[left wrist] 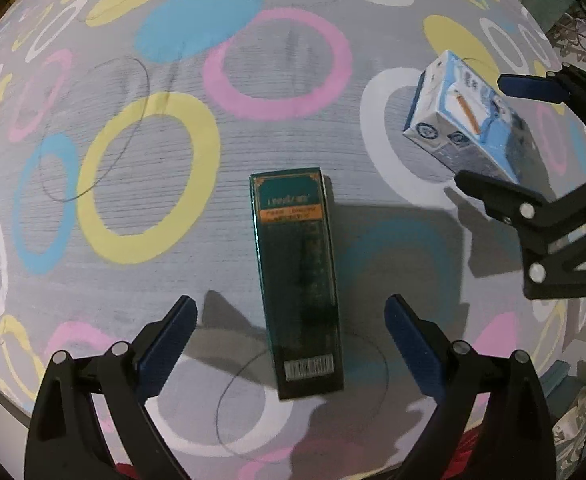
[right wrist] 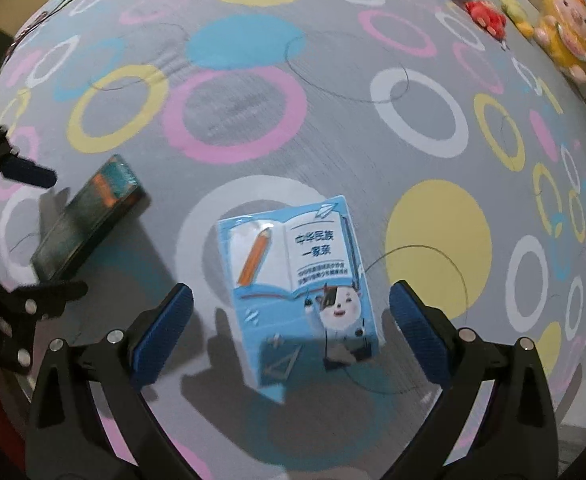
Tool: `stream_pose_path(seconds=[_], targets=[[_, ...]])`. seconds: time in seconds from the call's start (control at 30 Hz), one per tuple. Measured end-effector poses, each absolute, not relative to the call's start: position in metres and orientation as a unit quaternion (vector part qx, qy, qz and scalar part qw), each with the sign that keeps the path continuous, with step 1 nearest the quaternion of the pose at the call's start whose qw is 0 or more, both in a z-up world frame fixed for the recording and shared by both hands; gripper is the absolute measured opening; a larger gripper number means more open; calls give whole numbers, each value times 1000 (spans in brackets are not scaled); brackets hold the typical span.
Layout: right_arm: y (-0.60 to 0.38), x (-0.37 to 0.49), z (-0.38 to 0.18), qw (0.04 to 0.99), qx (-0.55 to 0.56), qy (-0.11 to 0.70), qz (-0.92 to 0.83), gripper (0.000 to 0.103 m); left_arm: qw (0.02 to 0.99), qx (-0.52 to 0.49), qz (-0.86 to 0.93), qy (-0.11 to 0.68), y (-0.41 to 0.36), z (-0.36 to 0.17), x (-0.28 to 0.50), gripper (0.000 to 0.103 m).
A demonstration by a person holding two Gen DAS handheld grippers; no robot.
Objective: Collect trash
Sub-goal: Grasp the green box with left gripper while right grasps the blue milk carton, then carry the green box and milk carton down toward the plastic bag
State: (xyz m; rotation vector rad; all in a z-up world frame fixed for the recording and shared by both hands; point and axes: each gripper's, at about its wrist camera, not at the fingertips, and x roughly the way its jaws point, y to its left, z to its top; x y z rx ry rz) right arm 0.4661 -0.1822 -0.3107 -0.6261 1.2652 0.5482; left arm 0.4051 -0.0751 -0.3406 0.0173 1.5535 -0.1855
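Note:
A long dark green box [left wrist: 299,280] with an orange band lies flat on the patterned cloth, straight ahead of my left gripper [left wrist: 291,320], which is open with a blue pad on each side of the box's near end. A light blue milk carton [right wrist: 299,292] with a cartoon cow and a pencil lies flat between the open fingers of my right gripper [right wrist: 291,308]. In the left wrist view the carton [left wrist: 465,120] sits at the right with the right gripper [left wrist: 489,132] around it. The green box [right wrist: 89,228] shows at the left of the right wrist view beside the left gripper [right wrist: 41,232].
The tablecloth [left wrist: 253,148] is grey with pink, yellow, blue and white rings. Several plush toys [right wrist: 565,36] sit along the far right edge of the table. The table's edge runs close behind both grippers.

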Motion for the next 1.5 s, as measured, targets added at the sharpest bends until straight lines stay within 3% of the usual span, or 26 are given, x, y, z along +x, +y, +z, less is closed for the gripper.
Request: stream_pose_path(seconds=[0.07,0.1,0.13,0.17,0.33,0.4,0.73,0.9,1.2,1.5], targets=[[-183,468,-317,733,-281,573,236,95,707,-4,-82,702,-74,-347,407,86],[-183,468,-319,736,-279,572,232,89,707,-4,-79,703,-74,-349,407,83],[-184,467,-320,739,-275,571,229,75,709,0,-77,701,-75,-350,408,79],[-185,467,-321,739,-269,574,229,73,713,9,-75,697,-75,-349,408,76],[-188,457,-316,757,-250,566,211,71,724,22,-79,685,-76,-344,407,44],[-188,450,-311,767,-234,560,205,70,723,19,-84,685,-73,-342,408,37],[-197,396,-275,820,-167,532,128,69,739,-13,-75,669,-33,-310,399,36],[-196,347,-230,851,-146,493,112,69,760,-23,-66,646,-11,-273,376,36],[-175,236,-147,898,-123,414,79,69,805,-30,-66,589,15,-188,278,36],[-153,146,-120,914,-99,389,64,69,813,-17,-63,579,17,-172,187,36]])
